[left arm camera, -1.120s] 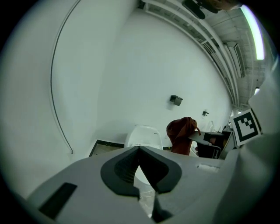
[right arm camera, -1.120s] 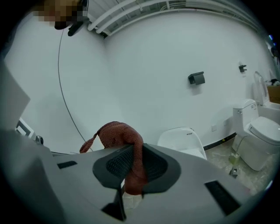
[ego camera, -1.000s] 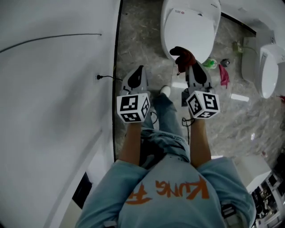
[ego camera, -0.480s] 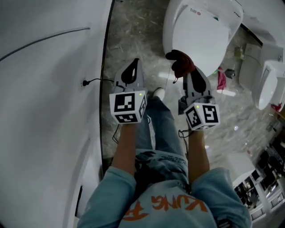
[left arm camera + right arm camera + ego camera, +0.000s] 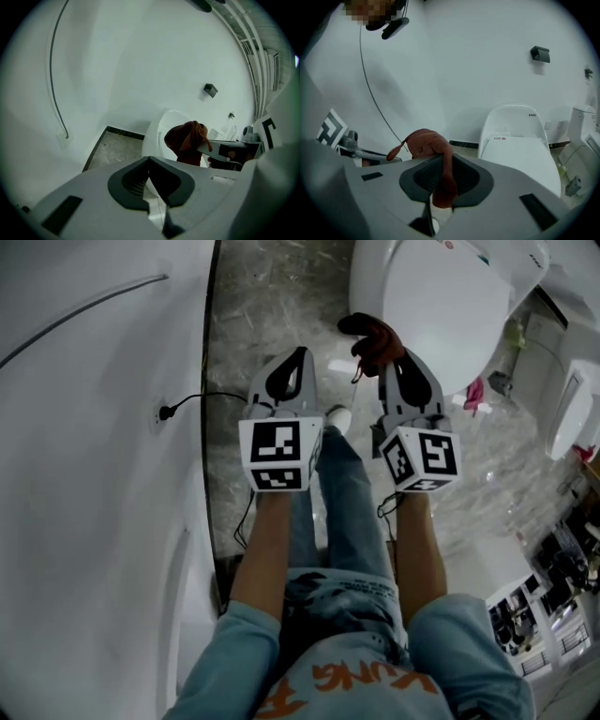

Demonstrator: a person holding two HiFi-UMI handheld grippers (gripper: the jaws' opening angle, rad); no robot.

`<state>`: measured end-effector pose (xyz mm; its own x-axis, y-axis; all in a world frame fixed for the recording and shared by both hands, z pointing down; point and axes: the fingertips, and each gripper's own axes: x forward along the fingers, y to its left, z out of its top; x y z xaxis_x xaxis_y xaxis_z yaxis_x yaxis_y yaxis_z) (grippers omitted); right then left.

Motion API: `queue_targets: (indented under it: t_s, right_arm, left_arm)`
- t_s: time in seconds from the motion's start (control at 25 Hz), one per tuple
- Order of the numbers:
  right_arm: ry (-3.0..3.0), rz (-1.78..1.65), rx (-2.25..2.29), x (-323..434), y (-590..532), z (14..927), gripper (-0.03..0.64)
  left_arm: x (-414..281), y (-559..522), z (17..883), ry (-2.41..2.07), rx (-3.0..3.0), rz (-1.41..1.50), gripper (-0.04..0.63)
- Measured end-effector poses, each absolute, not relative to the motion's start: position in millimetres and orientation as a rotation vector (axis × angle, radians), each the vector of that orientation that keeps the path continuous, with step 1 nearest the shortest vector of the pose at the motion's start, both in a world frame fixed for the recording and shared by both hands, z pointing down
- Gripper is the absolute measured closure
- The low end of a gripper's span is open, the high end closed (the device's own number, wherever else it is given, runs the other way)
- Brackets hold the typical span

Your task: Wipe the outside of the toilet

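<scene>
Between wall (image 5: 94,446) and toilet (image 5: 441,306) — right gripper (image 5: 400,360) fingers clamp a red cloth (image 5: 373,334) (left gripper (image 5: 296,360) fingers together, empty).

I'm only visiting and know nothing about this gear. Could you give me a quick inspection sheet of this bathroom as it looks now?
Surface: grey marbled floor.
Job's things: white toilet, lid down; dark red cloth held in front of it.
Clutter: pink item on the floor beside the toilet.
Grippers: left gripper shut, empty; right gripper shut on the cloth.
Cables: black plug lead against the wall.
Surroundings: white wall on the left; second toilet on the right.
</scene>
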<state>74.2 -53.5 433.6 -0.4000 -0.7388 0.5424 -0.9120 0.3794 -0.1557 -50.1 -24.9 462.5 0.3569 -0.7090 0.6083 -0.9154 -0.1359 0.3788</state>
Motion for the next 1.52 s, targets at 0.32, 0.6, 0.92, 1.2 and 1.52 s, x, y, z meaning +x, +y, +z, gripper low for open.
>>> queue_targets:
  t_s: [0.32,0.6,0.92,1.2,1.52]
  right_arm:
    - [-2.061,0.368,1.265,58,-74,501,0.555]
    - [-2.091,0.276,1.161,36,-111,531,0.555]
    - [-2.033,0.116,1.030,38,-145,557,0.555]
    - [-1.888,-0.199,0.799,38,-186,587,0.555]
    - [-1.818,-0.318,0.698,37,-229,614,0.555]
  left_arm:
    - [-54,-34,516,-1.342,1.874,0.405,0.601]
    - [-74,-50,535,-1.336,1.860,0.420,0.601]
    - [-80,-70,557,-1.312,1.856,0.442,0.601]
    - [-76,-70,577,-1.270,1.830,0.468,0.601]
    - [-74,-87,587,-1.250,1.834,0.474,0.601]
